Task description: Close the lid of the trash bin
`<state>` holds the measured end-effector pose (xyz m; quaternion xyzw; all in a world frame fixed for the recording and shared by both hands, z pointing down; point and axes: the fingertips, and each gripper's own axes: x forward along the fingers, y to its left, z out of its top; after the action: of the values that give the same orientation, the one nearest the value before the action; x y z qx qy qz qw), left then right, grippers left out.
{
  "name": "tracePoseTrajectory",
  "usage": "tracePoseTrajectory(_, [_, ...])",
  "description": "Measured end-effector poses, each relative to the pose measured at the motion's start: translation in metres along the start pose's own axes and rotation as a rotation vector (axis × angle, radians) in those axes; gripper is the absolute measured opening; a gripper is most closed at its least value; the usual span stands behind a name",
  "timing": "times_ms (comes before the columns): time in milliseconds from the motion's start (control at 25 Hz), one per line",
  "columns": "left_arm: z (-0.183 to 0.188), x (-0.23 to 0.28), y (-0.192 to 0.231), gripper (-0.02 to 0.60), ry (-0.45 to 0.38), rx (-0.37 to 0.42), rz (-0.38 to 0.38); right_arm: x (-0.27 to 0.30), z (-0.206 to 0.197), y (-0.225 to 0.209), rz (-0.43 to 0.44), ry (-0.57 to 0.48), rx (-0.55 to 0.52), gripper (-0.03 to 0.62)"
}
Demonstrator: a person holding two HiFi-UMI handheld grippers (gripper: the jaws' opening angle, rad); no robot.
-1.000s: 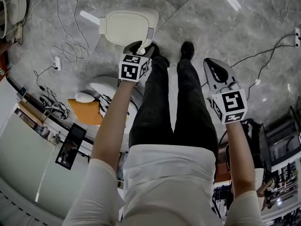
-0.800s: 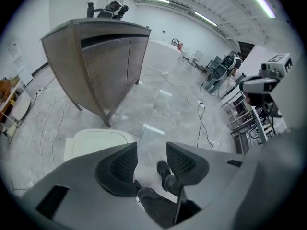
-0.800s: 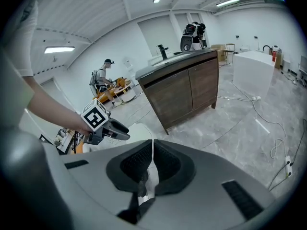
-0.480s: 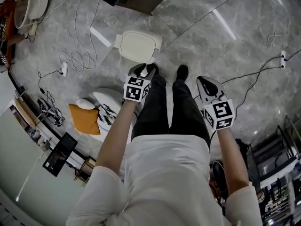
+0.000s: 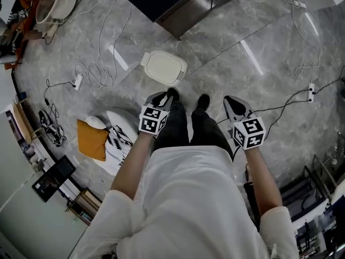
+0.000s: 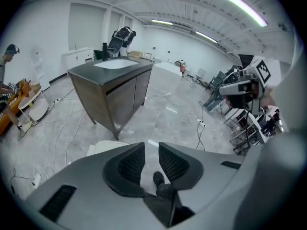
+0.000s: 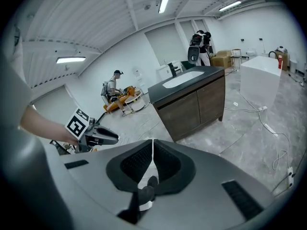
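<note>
Both grippers have lifted clear of the trash bin (image 5: 181,77), whose lid (image 5: 163,67) the left gripper (image 5: 161,98) was touching a second ago. The bin stands on the grey floor (image 5: 242,31) at twelve o'clock from that gripper, well apart from it. Its lid lies shut and flat, with the long axis running from ten to four o'clock in the head view. We see the left jaws closing, with only a black shoe (image 6: 158,178) showing through their gap. The right gripper's (image 5: 233,103) jaws meet on nothing. The left gripper view catches just the bin's cream edge at ten o'clock of its jaws. The right gripper view shows the left gripper side-on and a dark sink cabinet (image 7: 192,104).
</note>
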<state>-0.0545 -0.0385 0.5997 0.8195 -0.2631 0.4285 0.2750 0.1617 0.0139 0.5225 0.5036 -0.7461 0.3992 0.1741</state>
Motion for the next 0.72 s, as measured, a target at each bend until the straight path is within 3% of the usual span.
tracePoseTrajectory(280, [0.001, -0.062, -0.004, 0.032, -0.115, -0.048, 0.058, -0.008, 0.009, 0.038, 0.069, 0.020, -0.138, 0.032])
tracePoseTrajectory(720, [-0.017, -0.165, -0.004, 0.017, -0.306, -0.145, 0.127, 0.003, 0.019, 0.128, 0.163, 0.024, -0.338, 0.032])
